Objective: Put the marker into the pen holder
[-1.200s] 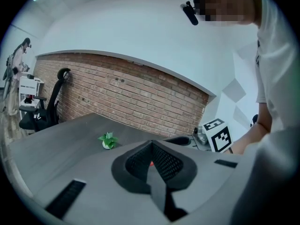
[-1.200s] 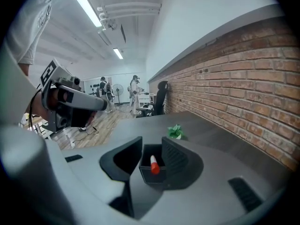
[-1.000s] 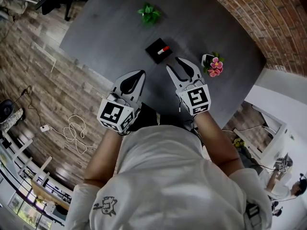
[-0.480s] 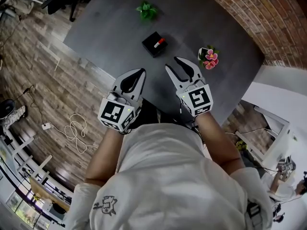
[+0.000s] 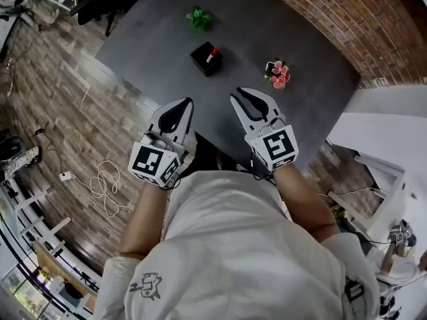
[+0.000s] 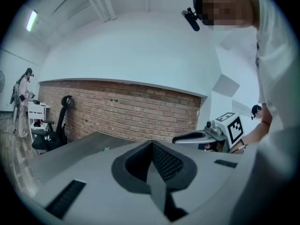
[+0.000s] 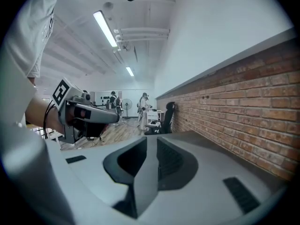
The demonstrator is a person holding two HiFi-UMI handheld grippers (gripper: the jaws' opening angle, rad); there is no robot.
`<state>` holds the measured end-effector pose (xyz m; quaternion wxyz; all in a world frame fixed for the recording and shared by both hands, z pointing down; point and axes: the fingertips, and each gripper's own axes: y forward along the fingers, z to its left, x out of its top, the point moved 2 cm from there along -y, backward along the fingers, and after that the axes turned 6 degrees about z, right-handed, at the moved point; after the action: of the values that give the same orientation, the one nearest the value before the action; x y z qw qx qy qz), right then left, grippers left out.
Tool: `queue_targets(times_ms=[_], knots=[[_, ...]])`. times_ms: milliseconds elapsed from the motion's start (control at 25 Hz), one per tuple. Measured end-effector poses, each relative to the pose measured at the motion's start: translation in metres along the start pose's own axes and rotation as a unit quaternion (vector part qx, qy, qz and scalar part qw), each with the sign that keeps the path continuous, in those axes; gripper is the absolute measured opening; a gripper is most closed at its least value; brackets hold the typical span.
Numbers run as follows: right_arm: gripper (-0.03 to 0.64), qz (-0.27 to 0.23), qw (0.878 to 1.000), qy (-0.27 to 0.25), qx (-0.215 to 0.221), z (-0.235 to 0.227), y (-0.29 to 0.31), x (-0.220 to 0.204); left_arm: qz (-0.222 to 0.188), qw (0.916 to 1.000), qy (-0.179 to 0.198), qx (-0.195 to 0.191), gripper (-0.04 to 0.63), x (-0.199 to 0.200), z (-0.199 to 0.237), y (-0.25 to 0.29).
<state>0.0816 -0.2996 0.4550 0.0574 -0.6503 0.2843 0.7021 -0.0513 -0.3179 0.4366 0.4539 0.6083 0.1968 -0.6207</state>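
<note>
The white, red-capped marker [image 5: 211,54] sits inside the black, square pen holder [image 5: 202,60], its red end showing above the rim. The holder stands toward the middle of the dark grey surface [image 5: 153,39]. A small green leafy plant [image 5: 199,18] stands beyond it, and a white pot of pink flowers [image 5: 277,73] stands well off to its right.

Both tongs are held low in the head view, near the surface's closest edge and well apart from the holder. The left tongs [image 5: 181,105] are fully together, tips meeting with nothing between them; the left gripper view shows the pads pressed onto each other. The right tongs [image 5: 245,93] are closing, with only a narrow slit left between the pads in the right gripper view, and nothing lies in that slit.

A red brick wall [image 5: 347,19] runs along the far side of the surface. A white cable [image 5: 100,179] lies coiled on the wood-plank floor [image 5: 60,99].
</note>
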Motion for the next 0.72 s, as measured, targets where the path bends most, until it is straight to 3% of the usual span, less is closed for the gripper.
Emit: queue_targets(times_ms=[720], knots=[[0.006,-0.062,0.997,-0.046,0.02,0.031,-0.123,0.018,-0.035,0.9977,0.012,0.057,0.011,-0.007,-0.096,-0.064]])
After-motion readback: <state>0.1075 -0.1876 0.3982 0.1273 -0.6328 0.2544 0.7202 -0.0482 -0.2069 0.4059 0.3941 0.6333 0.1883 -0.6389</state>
